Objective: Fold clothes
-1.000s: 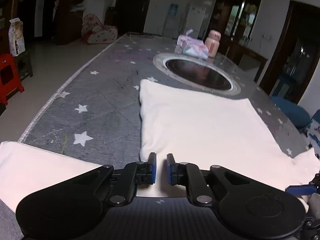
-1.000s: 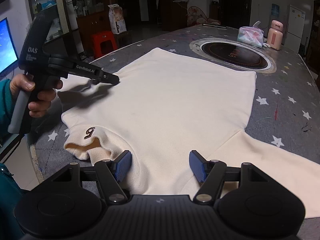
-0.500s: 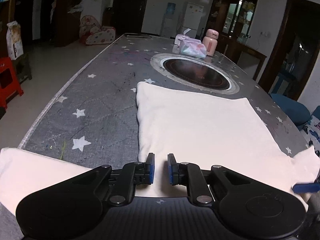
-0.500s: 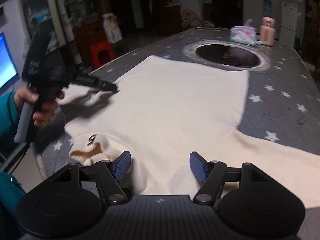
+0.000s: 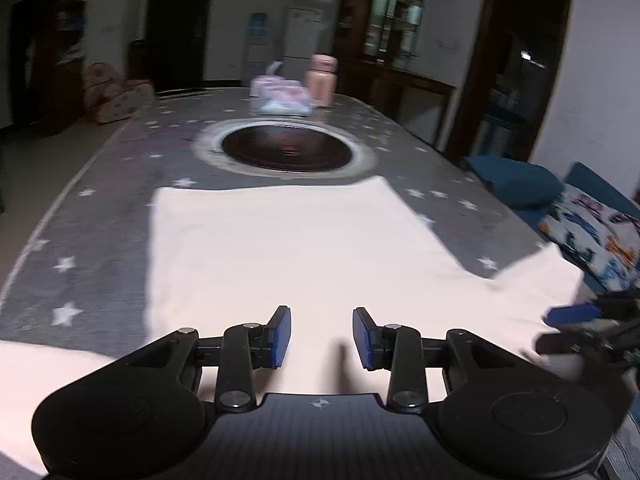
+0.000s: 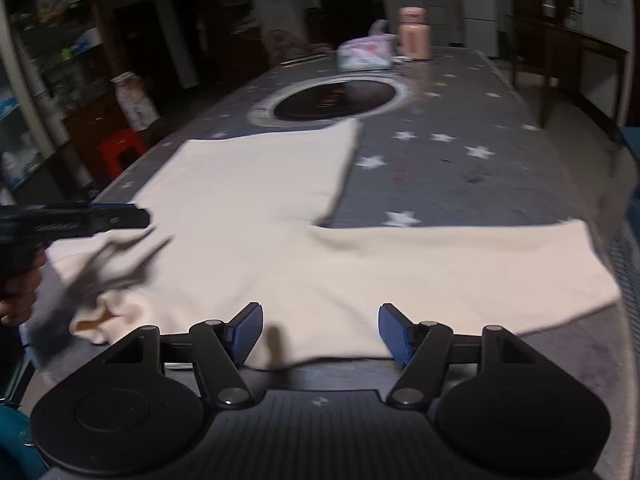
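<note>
I am looking at the long table (image 5: 100, 184) with its grey star-printed cover, and the cream sweatshirt (image 5: 288, 248) is lying flat on it, spread out with the body toward the round dark hotplate (image 5: 286, 150) and both sleeves stretched to the sides. As far as I can judge, the folding is not yet begun: the right sleeve (image 6: 460, 264) is lying straight out to the table edge, the collar (image 6: 104, 314) is sitting near my side, and no part is turned over another, so all the folds are remaining to do. My left gripper (image 5: 321, 338) is hovering over the shoulder area with its jaws parted to a moderate gap and nothing between them. My right gripper (image 6: 320, 334) is standing wider apart, also carrying nothing, just over the near hem by the shoulder. Far behind, a tissue pack (image 6: 364, 53) and a pink bottle (image 6: 414, 32) are standing together (both well apart from the garment). About writing: both views are blurred by motion, so I am reading nothing, neither on the collar nor on the grippers.
</note>
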